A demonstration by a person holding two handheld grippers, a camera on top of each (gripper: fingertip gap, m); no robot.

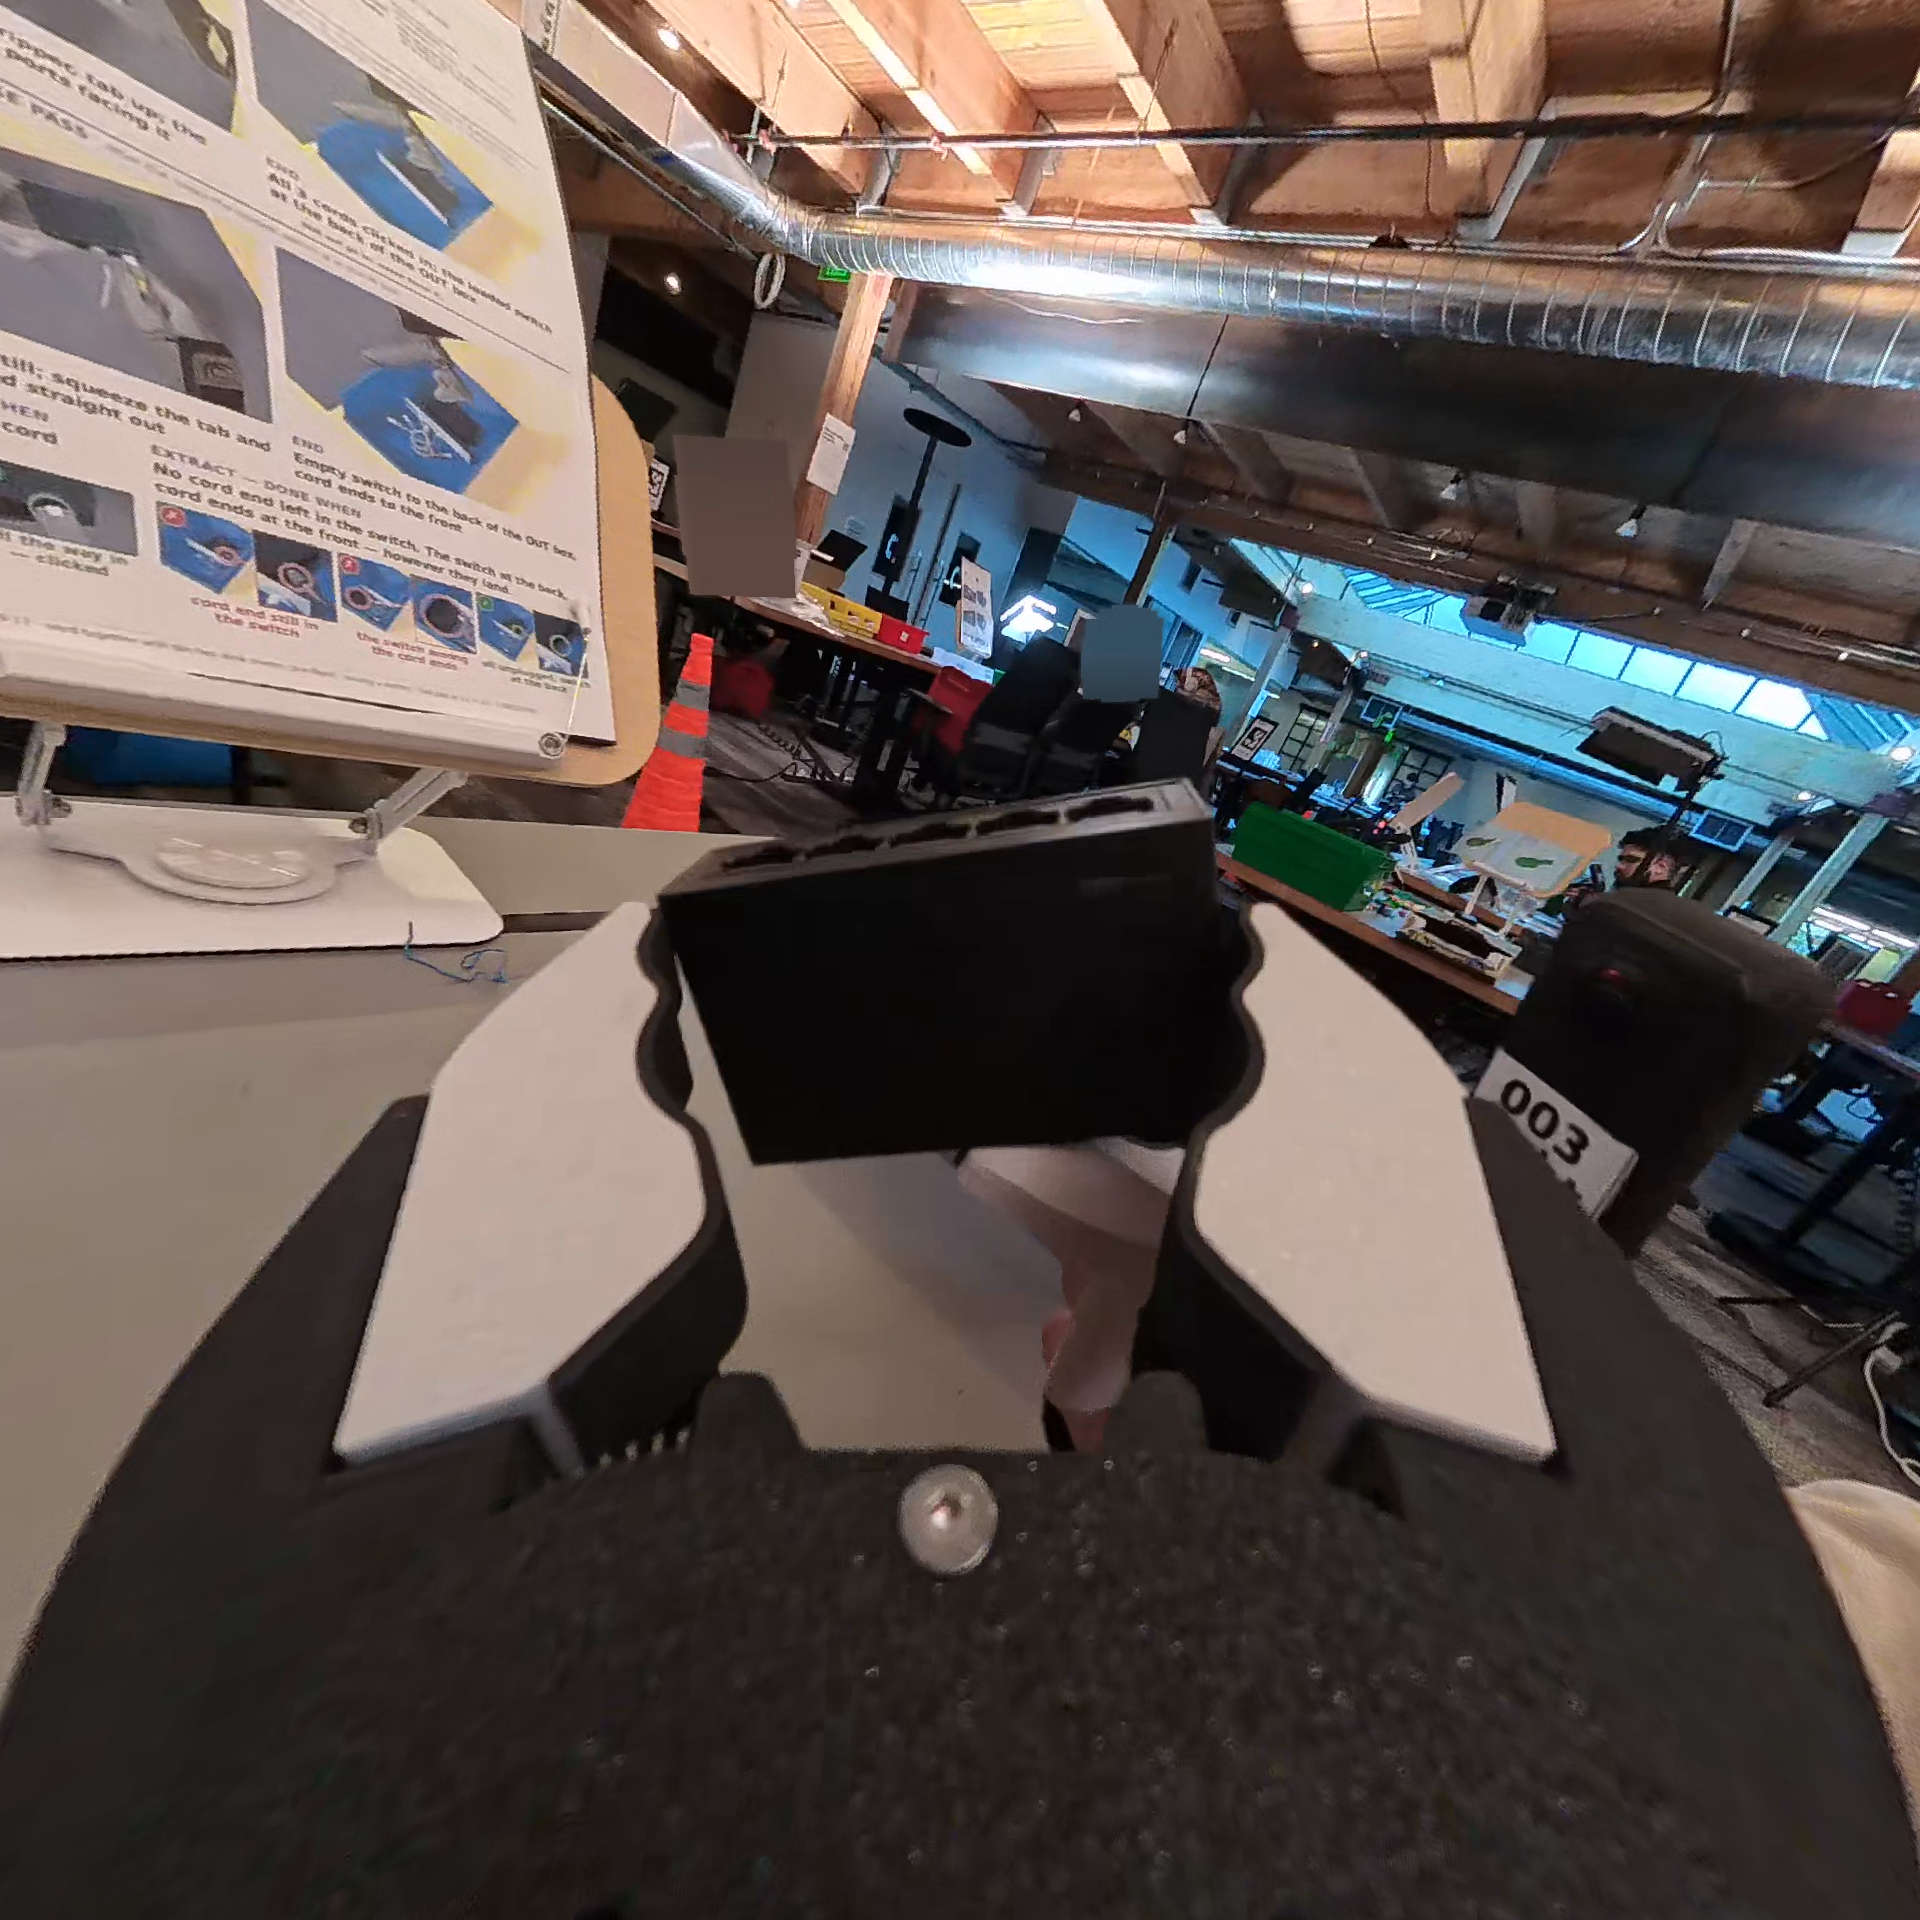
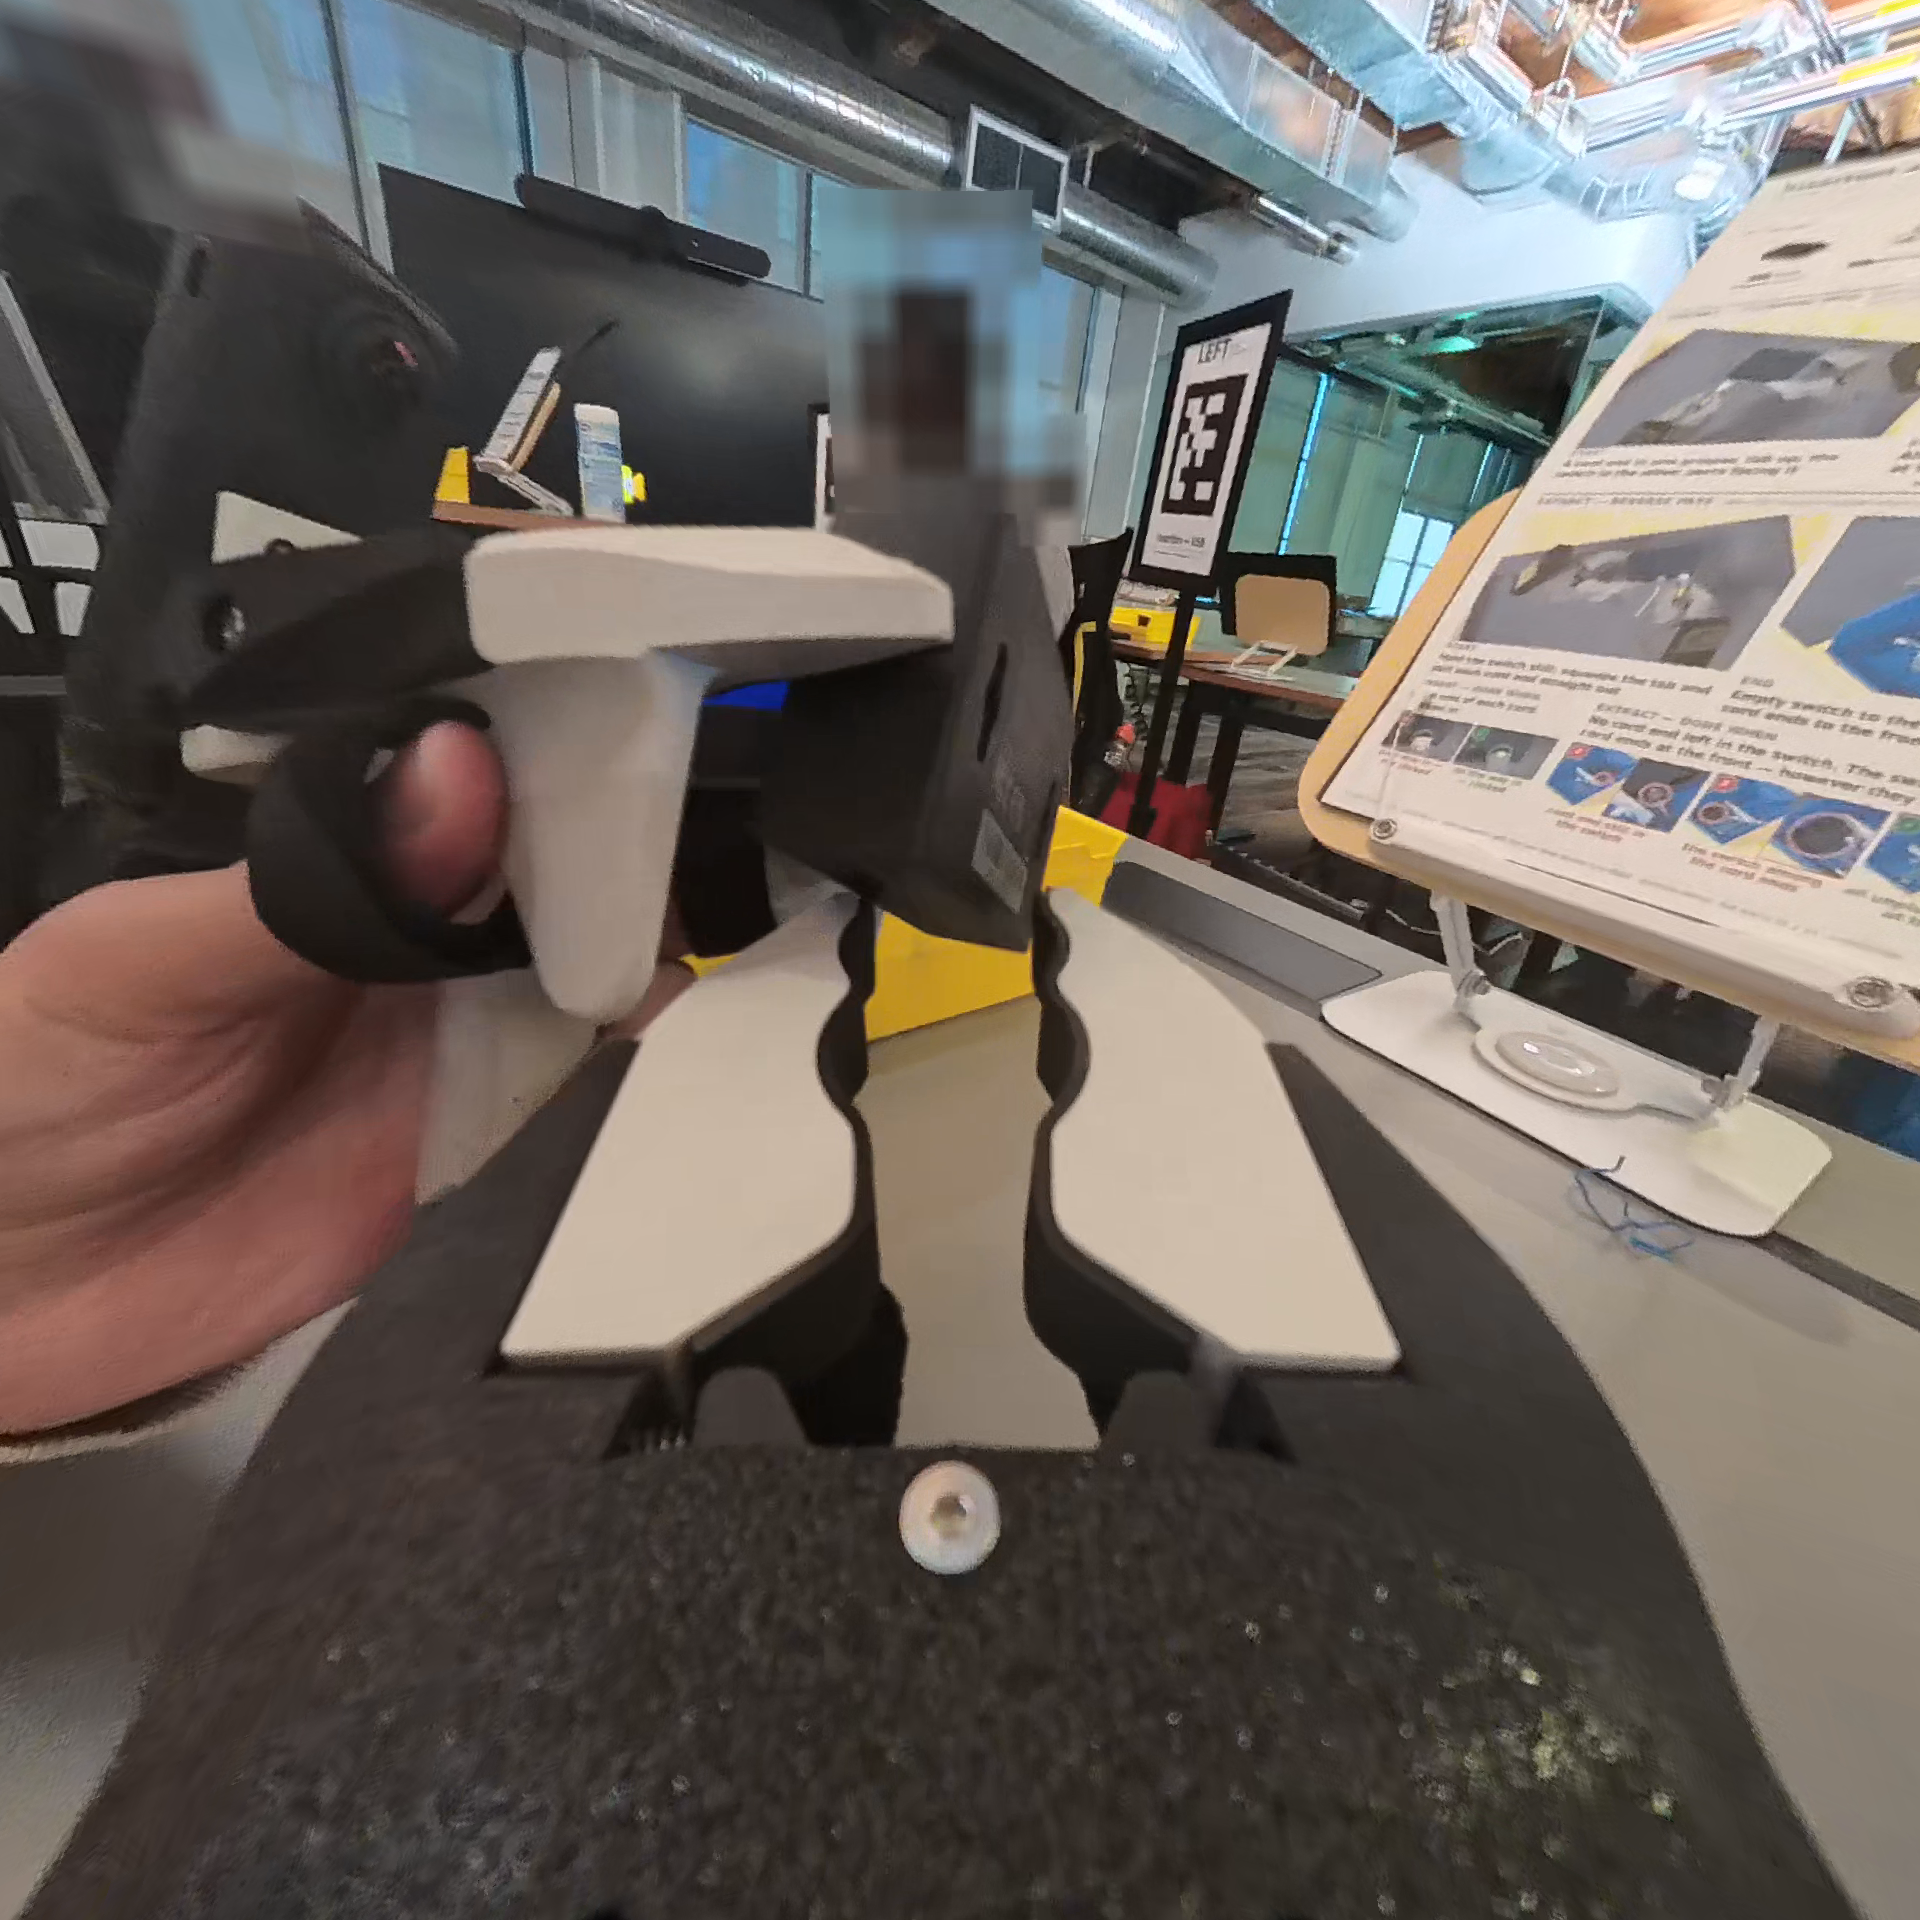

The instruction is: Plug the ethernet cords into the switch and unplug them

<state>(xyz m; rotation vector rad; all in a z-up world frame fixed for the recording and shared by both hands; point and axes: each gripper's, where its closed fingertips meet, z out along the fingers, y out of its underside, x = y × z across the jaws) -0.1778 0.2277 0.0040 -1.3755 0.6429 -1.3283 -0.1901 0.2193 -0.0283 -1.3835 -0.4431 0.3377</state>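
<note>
A left gripper (image 1: 951,1023) clamps a black ethernet switch (image 1: 945,987) by its two short ends and holds it tilted in the air above a grey table (image 1: 260,1122), its row of ports turned upward and all of them looking empty. In the right wrist view the same switch (image 2: 935,748) hangs just past the tips of the right gripper (image 2: 948,997), whose jaws stand narrowly apart with nothing between them. The person's hand (image 2: 197,1091) steadies the left tool, a thumb through its black loop. No ethernet cord shows in either view, so the next plug must come from somewhere out of sight. An instruction sheet on a wooden stand (image 2: 1704,582) sits at the table's far side, and a yellow bin (image 2: 935,977) lies behind the switch. To plug well, the switch likely needs a firm, level hold with ports facing the free gripper, so a connector can enter straight, without skewing against the port walls.
</note>
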